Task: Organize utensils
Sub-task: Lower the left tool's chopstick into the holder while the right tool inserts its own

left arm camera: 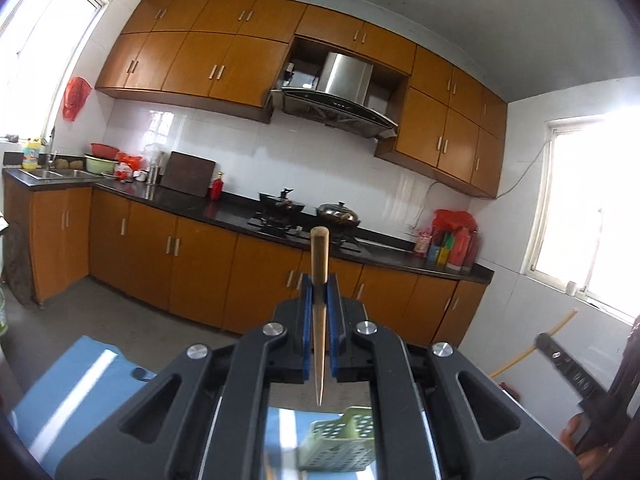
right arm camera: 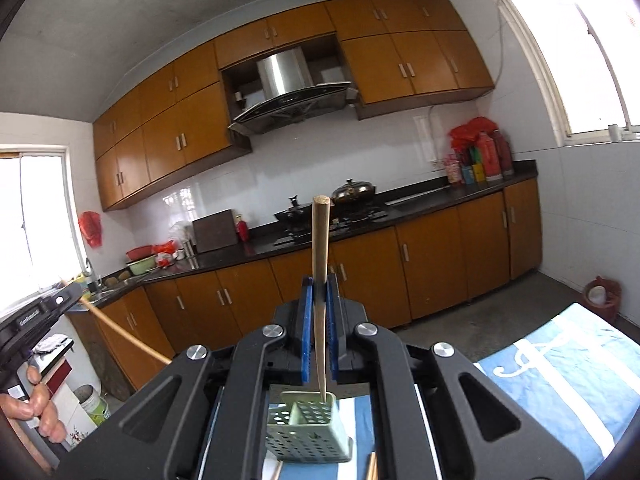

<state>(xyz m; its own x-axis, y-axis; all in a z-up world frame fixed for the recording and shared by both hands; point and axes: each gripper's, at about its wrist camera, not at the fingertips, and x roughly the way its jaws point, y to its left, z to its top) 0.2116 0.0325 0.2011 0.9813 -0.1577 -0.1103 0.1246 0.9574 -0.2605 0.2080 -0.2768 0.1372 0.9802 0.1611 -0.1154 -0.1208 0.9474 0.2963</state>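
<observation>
In the left wrist view my left gripper is shut on a wooden chopstick that stands upright. Its pointed tip hangs clear above a green perforated utensil holder. My right gripper is likewise shut on an upright chopstick. That tip lines up with the back compartment of the holder; whether it is inside I cannot tell. Each view catches the other gripper at its edge: the right gripper, and the left gripper held by a person's hand.
The holder stands on a table with a blue and white striped cloth. Loose chopsticks lie on it beside the holder. Beyond a strip of bare floor runs a black kitchen counter with a stove, pots and orange cabinets.
</observation>
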